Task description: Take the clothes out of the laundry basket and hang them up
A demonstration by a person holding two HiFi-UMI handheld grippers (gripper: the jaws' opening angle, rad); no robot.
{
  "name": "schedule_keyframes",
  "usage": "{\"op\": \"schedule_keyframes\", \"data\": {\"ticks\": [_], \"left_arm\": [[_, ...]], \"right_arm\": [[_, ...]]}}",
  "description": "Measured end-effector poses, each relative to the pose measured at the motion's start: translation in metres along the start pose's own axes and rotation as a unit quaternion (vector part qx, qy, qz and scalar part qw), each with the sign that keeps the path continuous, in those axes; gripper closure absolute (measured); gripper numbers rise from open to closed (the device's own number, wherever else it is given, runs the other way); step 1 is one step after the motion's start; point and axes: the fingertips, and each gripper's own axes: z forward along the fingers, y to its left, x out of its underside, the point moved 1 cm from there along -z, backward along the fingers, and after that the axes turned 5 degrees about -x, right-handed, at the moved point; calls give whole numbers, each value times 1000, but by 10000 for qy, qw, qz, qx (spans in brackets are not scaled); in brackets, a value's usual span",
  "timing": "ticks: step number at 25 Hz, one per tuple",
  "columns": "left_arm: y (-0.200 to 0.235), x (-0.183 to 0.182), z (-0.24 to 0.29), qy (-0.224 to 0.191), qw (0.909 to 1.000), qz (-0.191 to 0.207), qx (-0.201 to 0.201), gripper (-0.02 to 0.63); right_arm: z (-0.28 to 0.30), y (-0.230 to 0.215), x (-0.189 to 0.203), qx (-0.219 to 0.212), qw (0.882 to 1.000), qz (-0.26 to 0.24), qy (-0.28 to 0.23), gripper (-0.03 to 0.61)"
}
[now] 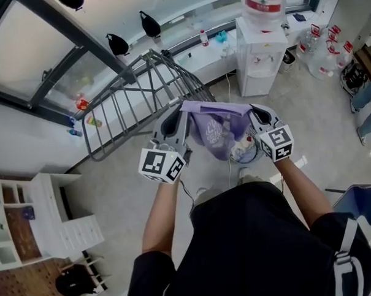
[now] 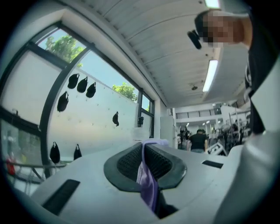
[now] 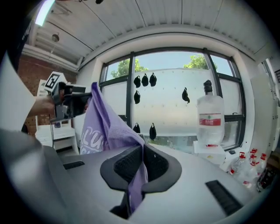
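Note:
A lilac garment [image 1: 216, 126] with pale print hangs stretched between my two grippers, in front of the person's chest. My left gripper [image 1: 173, 120] is shut on its left top edge; a lilac strip [image 2: 148, 175] runs between the dark pads. My right gripper [image 1: 259, 115] is shut on the right top edge, with the cloth [image 3: 139, 175] pinched between its pads. The garment's body [image 3: 103, 127] spreads toward the left gripper [image 3: 65, 103]. Below the garment part of a laundry basket [image 1: 247, 152] shows. A grey drying rack [image 1: 146, 97] stands just beyond the left gripper.
A white water dispenser [image 1: 262, 52] with a big bottle [image 3: 211, 118] stands by the window wall, spare bottles [image 1: 325, 49] beside it. White drawers and shelves [image 1: 38, 221] are at the left. Black hooks [image 2: 81, 85] dot the window panel. People stand far off [image 2: 199, 141].

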Motion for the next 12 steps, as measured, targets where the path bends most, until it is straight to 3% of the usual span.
{"op": "schedule_keyframes", "data": {"ticks": [3,12], "left_arm": [[19,-9,-39,37,9984,547,-150,594],[112,-62,-167,-635,9916,472,-1021,595]], "right_arm": [[1,21,-40,-30,9997,-39,-242,571],[27,141,-153,-538,9912,-671,-1008,571]]}}
